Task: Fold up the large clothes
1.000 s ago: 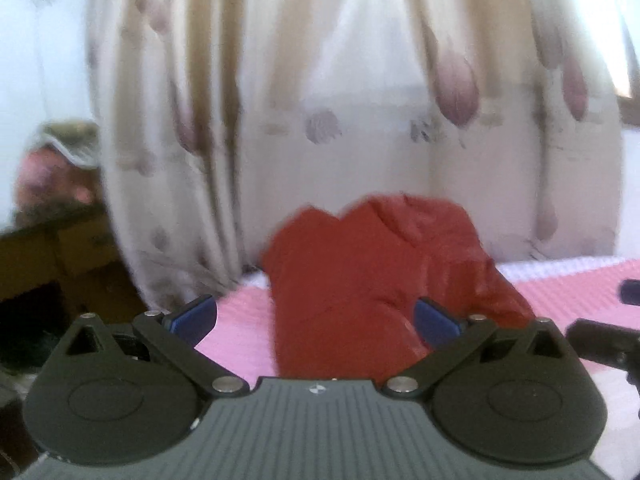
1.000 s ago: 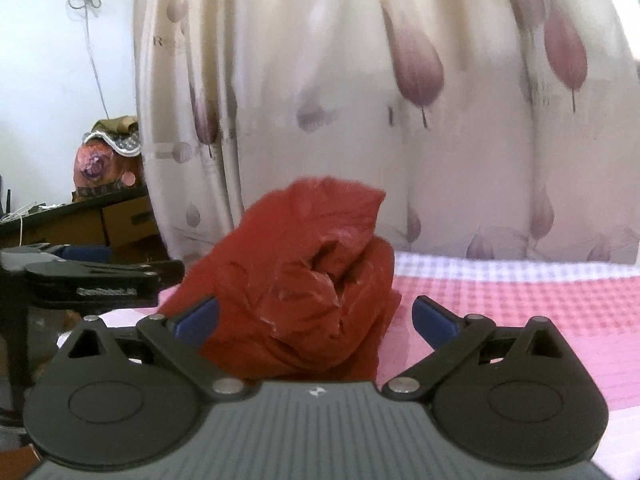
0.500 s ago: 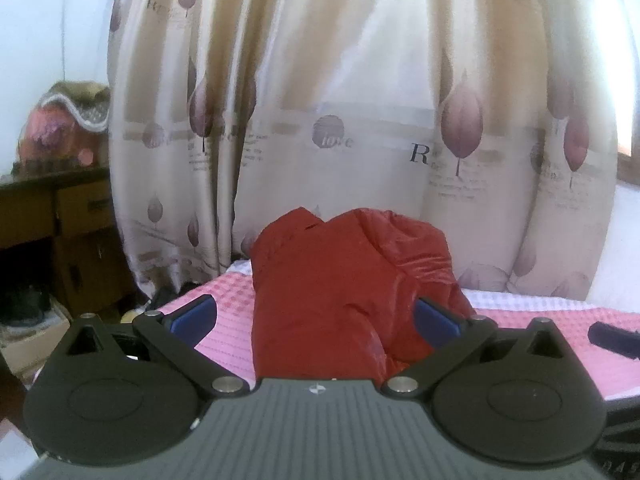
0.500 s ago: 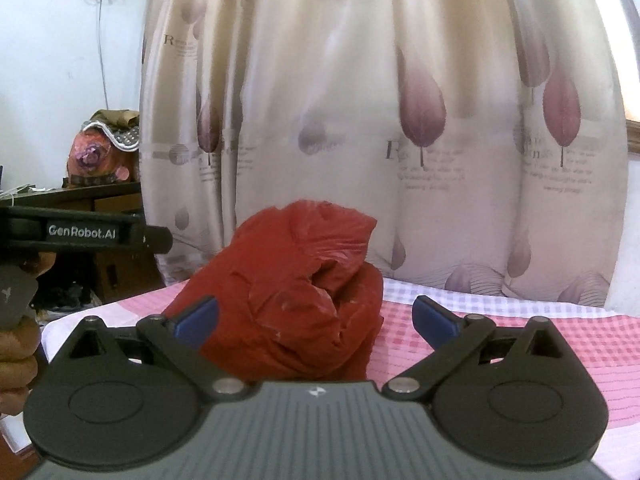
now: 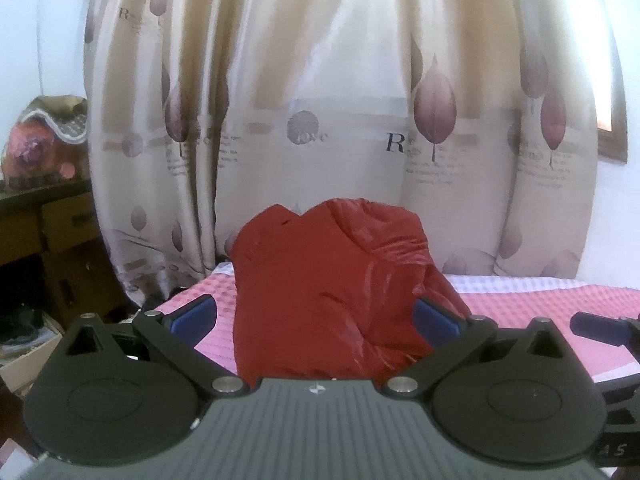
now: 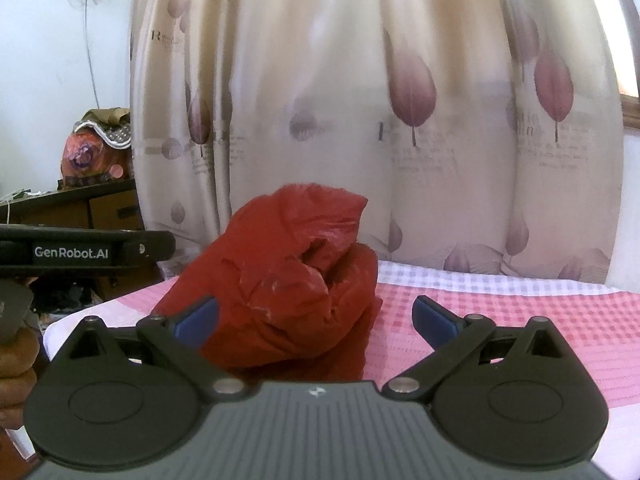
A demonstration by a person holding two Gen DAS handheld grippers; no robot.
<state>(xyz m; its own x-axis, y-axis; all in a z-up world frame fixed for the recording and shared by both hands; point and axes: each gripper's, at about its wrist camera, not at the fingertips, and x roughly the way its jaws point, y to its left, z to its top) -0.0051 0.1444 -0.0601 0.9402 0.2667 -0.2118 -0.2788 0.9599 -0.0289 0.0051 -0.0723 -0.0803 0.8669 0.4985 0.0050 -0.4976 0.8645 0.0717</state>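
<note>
- One red garment [image 5: 336, 300] lies bunched in a tall heap on the bed [image 5: 560, 304], near its far left corner, close to the curtain [image 5: 320, 100].
- Its fabric is glossy and creased; from the right wrist view the garment [image 6: 288, 280] shows a rolled opening at its top and slopes down to the left.
- Pink checked cloth covers the bed [image 6: 520, 320], with a paler white-checked strip along the far edge under the curtain [image 6: 400, 100].
- Left gripper [image 5: 316, 318] hangs in front of the heap with its blue-tipped fingers [image 5: 194, 314] spread wide, clasping nothing; the heap shows between them, but whether they touch it I cannot tell.
- Right gripper [image 6: 316, 318] is likewise released, its fingers [image 6: 434, 316] wide apart; the left one overlaps the heap's lower left in the view, the right one stands over bare bedcloth.
- Left gripper body, marked GenRobot.AI, shows at the left edge of the right wrist view, with the hand [image 6: 16, 364] that grips it below.
- Beyond the bed's left edge stands a dark wooden cabinet [image 5: 44, 232] with a pink bundle [image 5: 40, 148] on top.
- A cord [image 6: 86, 8] hangs on the white wall above it.
</note>
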